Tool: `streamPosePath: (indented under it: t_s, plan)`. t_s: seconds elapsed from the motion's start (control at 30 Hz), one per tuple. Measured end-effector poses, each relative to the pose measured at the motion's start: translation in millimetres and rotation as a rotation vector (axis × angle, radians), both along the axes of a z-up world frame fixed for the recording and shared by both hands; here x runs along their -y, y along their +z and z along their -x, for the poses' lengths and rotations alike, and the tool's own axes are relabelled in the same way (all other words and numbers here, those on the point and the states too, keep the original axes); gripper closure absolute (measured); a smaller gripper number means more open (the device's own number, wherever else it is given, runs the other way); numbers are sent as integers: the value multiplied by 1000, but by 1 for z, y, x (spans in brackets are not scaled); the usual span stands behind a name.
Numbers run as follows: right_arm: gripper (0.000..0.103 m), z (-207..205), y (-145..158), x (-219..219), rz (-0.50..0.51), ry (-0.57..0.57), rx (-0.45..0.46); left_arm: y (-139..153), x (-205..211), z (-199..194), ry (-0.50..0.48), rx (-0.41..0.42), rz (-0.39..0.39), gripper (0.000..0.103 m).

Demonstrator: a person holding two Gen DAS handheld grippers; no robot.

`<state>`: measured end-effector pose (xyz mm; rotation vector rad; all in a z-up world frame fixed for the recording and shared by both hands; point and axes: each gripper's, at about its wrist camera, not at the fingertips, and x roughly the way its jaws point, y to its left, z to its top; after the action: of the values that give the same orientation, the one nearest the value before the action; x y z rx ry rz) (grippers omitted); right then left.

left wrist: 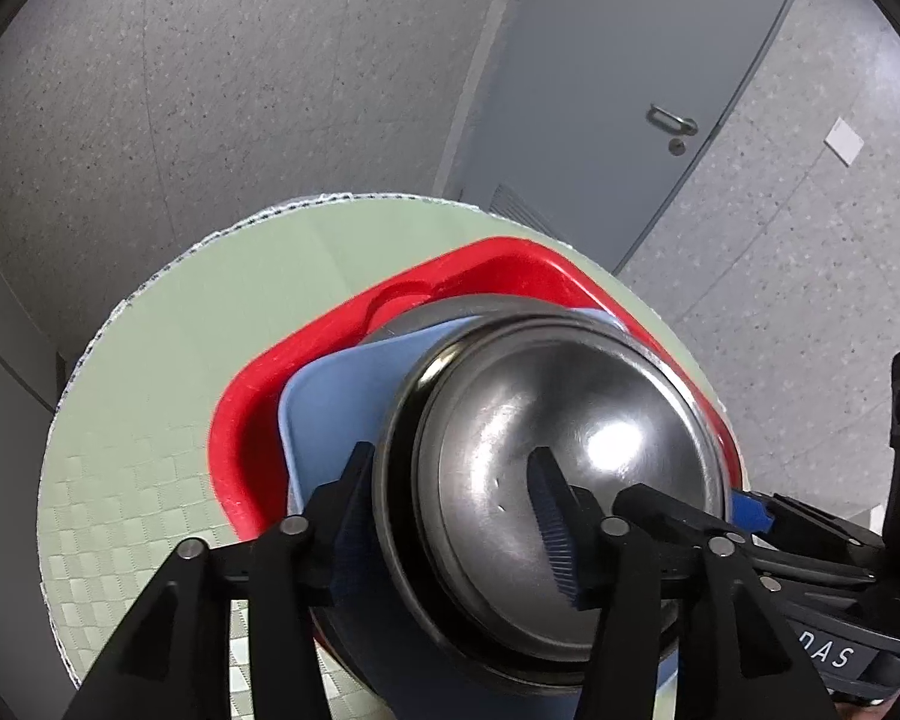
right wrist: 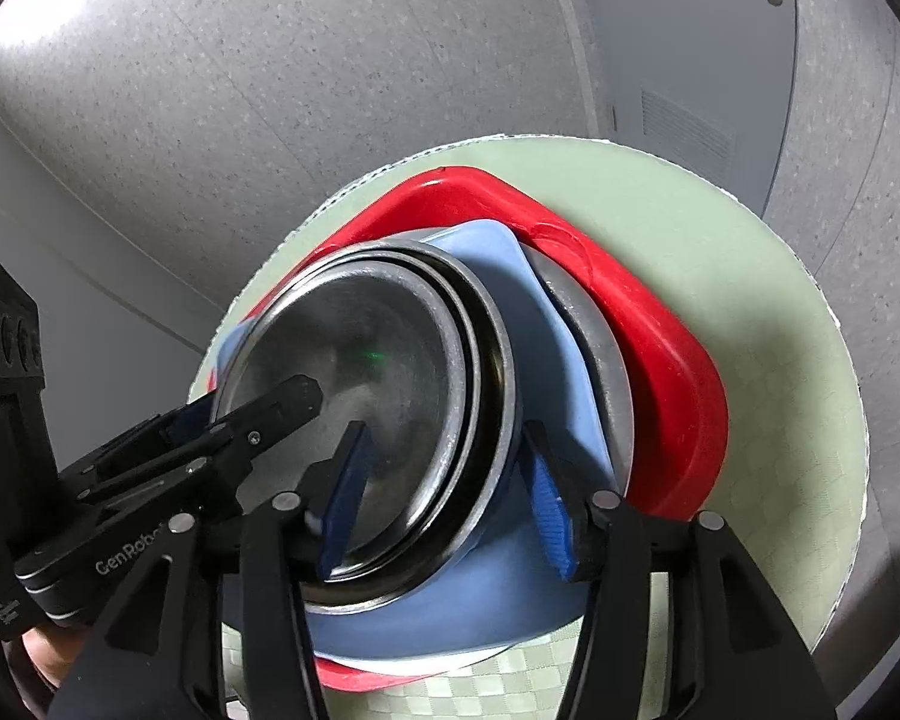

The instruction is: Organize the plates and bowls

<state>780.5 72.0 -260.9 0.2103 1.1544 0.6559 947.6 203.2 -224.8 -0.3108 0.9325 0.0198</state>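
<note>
The round counter [left wrist: 168,360] wears a pale green checked cloth with a stitched white edge, and behind it stand speckled grey wall panels and a grey door [left wrist: 624,90] with a metal handle.

On the cloth sits a red tray [left wrist: 246,420] with rounded corners – the widest of the dishes. A blue plate [left wrist: 342,384], squarish with soft corners, lies inside it, and in the right wrist view a grey metal rim shows between the blue plate and the tray's far wall.

On the blue plate rests a nest of steel bowls [left wrist: 570,450], several rims ringed one inside another, the innermost bowl shiny and open upward.

The left claw [left wrist: 450,510] is part open, its jaws straddling the near-left rim of the bowl stack: one ribbed blue pad outside the rims, the other inside the top bowl. Neither pad clearly presses on the metal.

The right claw [right wrist: 444,492] is likewise part open across the opposite side of the stack – one pad inside the bowl, the other outside over the blue plate – with gaps visible at both pads. Each view shows the other claw reaching in over the far rim.
</note>
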Motion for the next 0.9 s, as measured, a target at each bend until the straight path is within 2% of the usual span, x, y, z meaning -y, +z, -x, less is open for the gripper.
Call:
streamPosePath:
  t_s: [0.1, 0.17, 0.2, 0.3, 0.47, 0.57, 0.63, 0.9]
  plan:
    - [40, 2, 4, 3, 2, -12, 11, 2, -5, 15, 11, 22, 4, 40]
    - [34, 6, 7, 7, -10, -18, 20, 3, -4, 23, 17, 41, 2, 38]
    - [28, 9, 10, 8, -4, -26, 30, 5, -4, 26, 20, 51, -5, 37]
    - [21, 19, 18, 13, 1, -49, 54, 7, -10, 48, 40, 73, -30, 24]
    - [19, 36, 31, 19, -7, -70, 103, 14, -12, 76, 52, 110, -54, 21]
    - [11, 50, 39, 23, -13, -88, 146, 20, -11, 97, 62, 144, -73, 17]
    - [1, 61, 45, 26, -12, -103, 189, 25, -11, 115, 64, 168, -86, 16]
    - [0, 122, 74, 36, -11, -152, 319, 44, -5, 195, 72, 249, -148, 7]
